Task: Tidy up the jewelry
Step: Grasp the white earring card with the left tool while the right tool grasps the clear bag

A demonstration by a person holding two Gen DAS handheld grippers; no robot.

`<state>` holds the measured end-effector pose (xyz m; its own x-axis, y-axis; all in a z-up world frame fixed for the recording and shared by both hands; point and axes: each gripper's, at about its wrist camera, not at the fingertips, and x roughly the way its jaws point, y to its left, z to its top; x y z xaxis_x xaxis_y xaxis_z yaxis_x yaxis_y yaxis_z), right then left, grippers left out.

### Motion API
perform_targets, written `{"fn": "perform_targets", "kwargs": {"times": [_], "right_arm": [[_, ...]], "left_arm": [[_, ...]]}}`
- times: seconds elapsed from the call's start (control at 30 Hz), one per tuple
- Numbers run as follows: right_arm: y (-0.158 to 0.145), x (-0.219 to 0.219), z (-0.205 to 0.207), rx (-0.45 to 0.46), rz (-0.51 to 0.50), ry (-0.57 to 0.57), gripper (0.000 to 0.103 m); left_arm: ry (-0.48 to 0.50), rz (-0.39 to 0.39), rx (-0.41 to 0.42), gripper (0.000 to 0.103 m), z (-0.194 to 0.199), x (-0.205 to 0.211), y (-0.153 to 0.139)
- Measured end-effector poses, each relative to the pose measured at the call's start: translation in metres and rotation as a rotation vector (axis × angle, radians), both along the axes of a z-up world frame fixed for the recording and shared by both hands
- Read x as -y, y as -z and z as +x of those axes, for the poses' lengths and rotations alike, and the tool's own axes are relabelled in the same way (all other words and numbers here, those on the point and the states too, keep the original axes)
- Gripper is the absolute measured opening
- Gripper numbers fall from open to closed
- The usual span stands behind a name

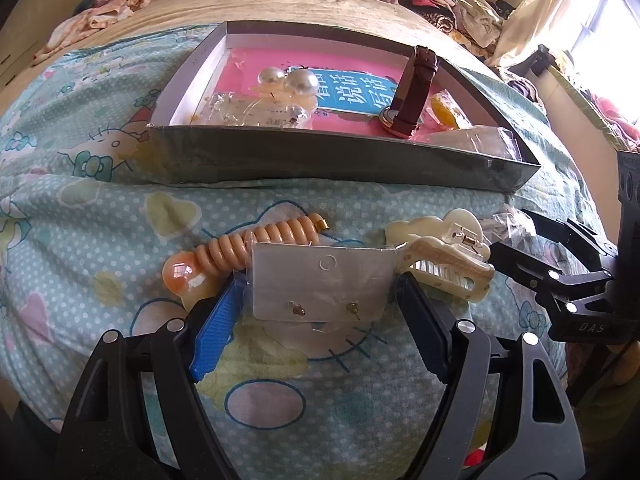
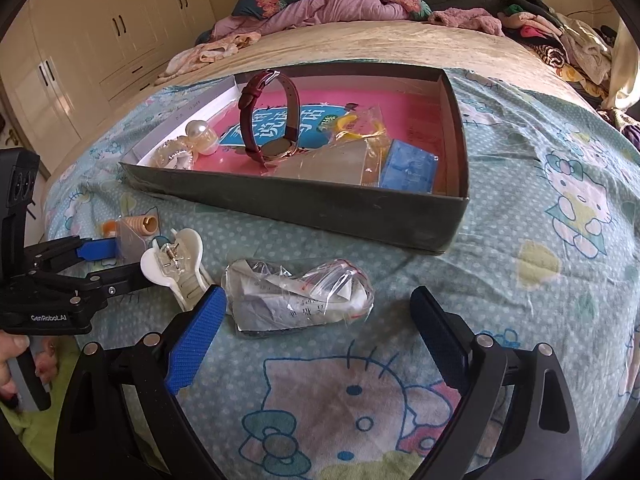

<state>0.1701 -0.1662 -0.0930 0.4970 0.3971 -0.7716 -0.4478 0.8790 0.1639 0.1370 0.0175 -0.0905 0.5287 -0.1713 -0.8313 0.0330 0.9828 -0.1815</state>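
Observation:
A dark shallow box with a pink floor lies on the bed; it shows in the right wrist view too. Inside are a brown-strap watch, pearl earrings and small plastic bags. My left gripper is open, its blue fingers either side of a silver earring card in a clear bag. An orange spiral hair tie and a cream hair claw lie just beyond. My right gripper is open around a crumpled clear bag with paper.
The Hello Kitty sheet covers the bed. Piled clothes lie at the far end. White wardrobes stand at left. A curtain and window are at right.

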Motion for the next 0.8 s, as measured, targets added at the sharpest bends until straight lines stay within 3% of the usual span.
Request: {"fn": "perform_targets", "kwargs": {"times": [0.23, 0.3, 0.33, 0.8], "right_arm": [[0.007, -0.009, 0.004, 0.02, -0.01, -0.007, 0.092], [0.007, -0.012, 0.002, 0.036, -0.006, -0.024, 0.081], [0.008, -0.015, 0.002, 0.029, 0.011, -0.051, 0.069], [-0.019, 0.015, -0.01, 0.051, 0.05, 0.005, 0.065]], "left_arm": [[0.013, 0.008, 0.02, 0.062, 0.0, 0.005, -0.002], [0.022, 0.005, 0.025, 0.061, -0.002, 0.005, -0.003], [0.026, 0.004, 0.029, 0.06, -0.003, 0.005, -0.004], [0.028, -0.043, 0.09, 0.06, -0.025, -0.006, -0.027]]}}
